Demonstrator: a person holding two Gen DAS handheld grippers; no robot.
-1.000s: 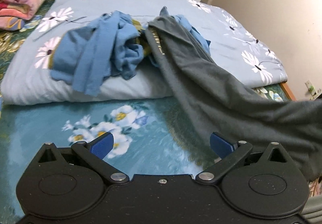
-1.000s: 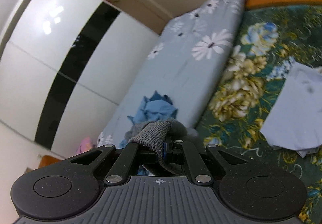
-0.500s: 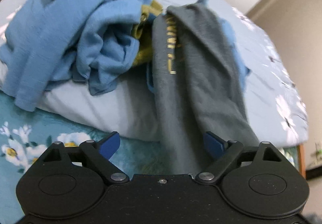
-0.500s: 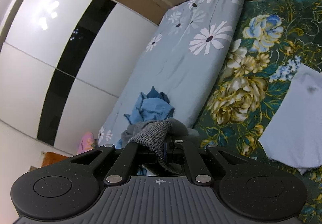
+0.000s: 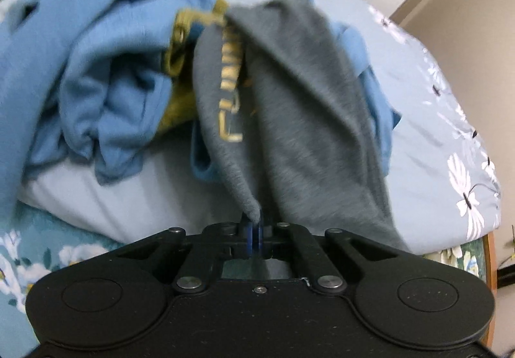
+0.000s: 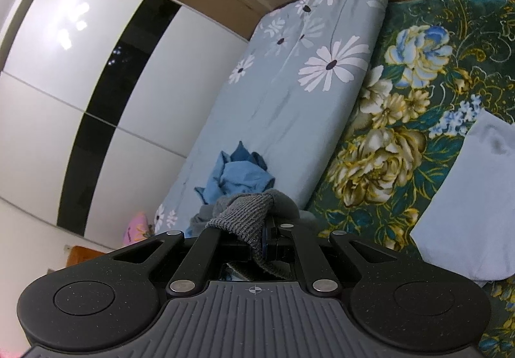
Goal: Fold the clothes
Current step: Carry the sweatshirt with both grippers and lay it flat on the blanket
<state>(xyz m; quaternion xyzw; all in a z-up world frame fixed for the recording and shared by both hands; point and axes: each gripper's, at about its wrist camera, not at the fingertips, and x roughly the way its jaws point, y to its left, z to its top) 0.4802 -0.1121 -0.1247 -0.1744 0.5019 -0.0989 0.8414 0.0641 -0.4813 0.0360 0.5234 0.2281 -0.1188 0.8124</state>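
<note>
Both my left gripper (image 5: 254, 231) and right gripper (image 6: 262, 240) pinch the grey sweatshirt (image 5: 299, 107), trailing toward 12 o'clock over the blue clothes (image 5: 106, 81), which it may drag along.

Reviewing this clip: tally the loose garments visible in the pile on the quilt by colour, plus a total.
Grey: 1, the grey garment with gold lettering, pinched by both the left gripper and the right gripper.
Blue: 1 bundle at least, the blue clothing; separate pieces cannot be told.
Olive-yellow: 1, the olive-yellow piece.
Total: 3
</note>
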